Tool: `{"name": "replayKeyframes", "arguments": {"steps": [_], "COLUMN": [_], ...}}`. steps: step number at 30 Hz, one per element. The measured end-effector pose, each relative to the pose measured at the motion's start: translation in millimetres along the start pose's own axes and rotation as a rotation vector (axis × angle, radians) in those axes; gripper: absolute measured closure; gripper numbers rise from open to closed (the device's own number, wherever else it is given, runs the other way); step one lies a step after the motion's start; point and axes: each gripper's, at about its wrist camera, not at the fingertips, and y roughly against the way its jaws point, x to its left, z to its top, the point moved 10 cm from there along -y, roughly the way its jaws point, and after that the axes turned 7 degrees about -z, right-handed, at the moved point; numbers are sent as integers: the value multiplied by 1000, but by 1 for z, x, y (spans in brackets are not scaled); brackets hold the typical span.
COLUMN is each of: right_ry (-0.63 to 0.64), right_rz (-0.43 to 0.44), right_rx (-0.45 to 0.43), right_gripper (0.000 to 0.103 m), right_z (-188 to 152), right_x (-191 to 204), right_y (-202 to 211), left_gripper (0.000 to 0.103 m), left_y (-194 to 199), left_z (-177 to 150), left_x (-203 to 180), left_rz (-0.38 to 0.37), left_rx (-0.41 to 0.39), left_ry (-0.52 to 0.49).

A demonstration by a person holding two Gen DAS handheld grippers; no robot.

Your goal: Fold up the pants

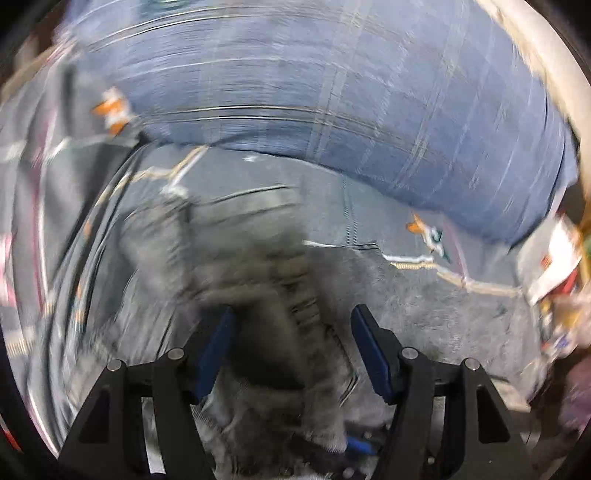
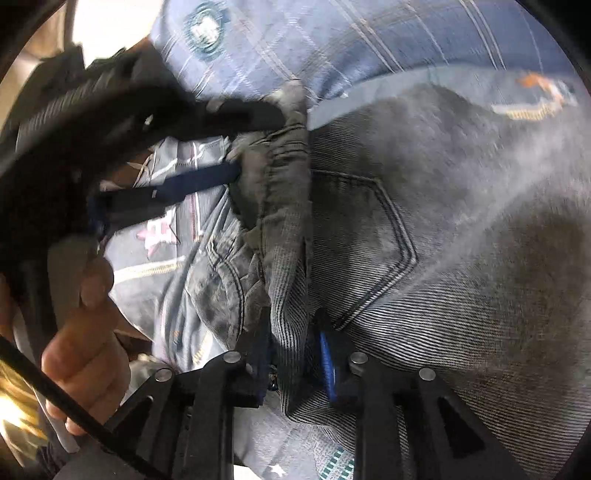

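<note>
1. Pants (image 2: 424, 229), grey denim, lie bunched on the patterned bedsheet (image 1: 424, 302) beside a blue checked pillow (image 1: 332, 92); no neat fold shows yet.
2. Left gripper (image 1: 291, 332) has its jaws spread, waistband cloth lying between them, not visibly pinched.
3. Right gripper (image 2: 291, 354) is clenched on the waistband edge; most folding seems left.

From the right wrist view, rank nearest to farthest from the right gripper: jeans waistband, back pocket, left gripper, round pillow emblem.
1. jeans waistband, clamped in the right gripper.
2. back pocket, just right.
3. left gripper, upper left.
4. round pillow emblem, top.
</note>
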Motion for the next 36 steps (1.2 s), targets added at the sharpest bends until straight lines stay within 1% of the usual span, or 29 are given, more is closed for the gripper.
{"name": "replayKeyframes", "arguments": {"steps": [1, 3, 4, 5, 6, 7, 8, 9, 10, 11, 13, 15, 16, 18, 19, 20, 21, 23, 24, 26, 28, 29, 30, 31, 32, 33, 34, 35, 36], "right_ry": [-19, -41, -44, -47, -48, -50, -56, -56, -43, -32, -5, 7, 14, 30, 29, 32, 42, 76, 87, 130, 154, 160, 166, 179, 200, 218, 251, 283, 307], "right_rz": [11, 24, 23, 19, 16, 14, 17, 19, 19, 12, -9, -1, -9, -31, -37, -46, -57, -96, -110, -135, -154, -158, -168, -182, -207, -217, -231, -248, -257], "right_rx": [7, 15, 14, 14, 14, 13, 11, 10, 9, 0, -26, -50, -61, -42, -32, -26, -24, -25, -30, -31, -36, -34, -33, -33, -43, -46, -55, -66, -57], "right_gripper": [79, 79, 79, 78, 78, 78, 78, 76, 76, 76, 76, 74, 74, 74, 74, 73, 73, 73, 73, 73, 75, 77, 80, 83, 85, 86, 86, 86, 86], "right_z": [0, 1, 2, 1, 0, 0, -1, -1, -1, 1, 1, 7, 6, 4, 2, 0, -2, -5, -4, -4, -5, -7, -7, -9, -10, -12, -12, -14, -18], "right_x": [-1, -4, -5, -7, -8, -7, -8, -6, -4, -3, -3, 12, 14, 16, 16, 16, 16, 16, 16, 20, 21, 22, 22, 22, 25, 25, 30, 33, 35], "right_y": [-2, -1, 0, 1, 2, 3, 4, 4, 6, 7, 16, 16, 17, 14, 11, 9, 7, 4, 2, 0, 0, 0, -2, -1, 3, 9, 15, 22, 25], "left_gripper": [38, 39, 50, 67, 70, 77, 90, 94, 95, 96, 96, 96, 95, 91, 83, 78, 78, 75, 72, 55, 48, 48, 48, 56, 85, 93, 93, 93, 93], "left_y": [-7, -34, -41, -45, -46, -43, -38, -31, -23, -8, 25, 67, 72, 68, 63, 52, 41, 39, 42, 47, 47, 47, 45, 43, 41, 43, 49, 59, 69], "left_z": [1, 0, 0, 0, -1, -2, -4, -8, -9, -10, -11, -23, -30, -64, -74, -90, -107, -121, -120, -114, -108, -108, -106, -105, -99, -96, -92, -91, -88], "left_x": [-3, -6, -4, 2, 10, 14, 18, 23, 28, 32, 35, 52, 60, 90, 100, 113, 125, 134, 134, 128, 123, 121, 121, 121, 125, 128, 128, 128, 127], "left_rz": [36, 159, 220, 284, 325, 313, 275, 245, 229, 183, 2, -205, -221, -169, -155, -147, -156, -201, -209, -214, -230, -229, -219, -212, -169, -137, -142, -157, -123], "left_rx": [37, 139, 158, 163, 159, 145, 122, 106, 86, 37, -96, -274, -300, -308, -298, -266, -215, -188, -196, -213, -226, -236, -241, -239, -240, -237, -248, -289, -325], "left_ry": [-23, -95, -126, -142, -129, -99, -54, -15, 14, 61, 160, 298, 335, 423, 451, 488, 542, 610, 595, 546, 534, 532, 535, 537, 530, 516, 506, 502, 476]}}
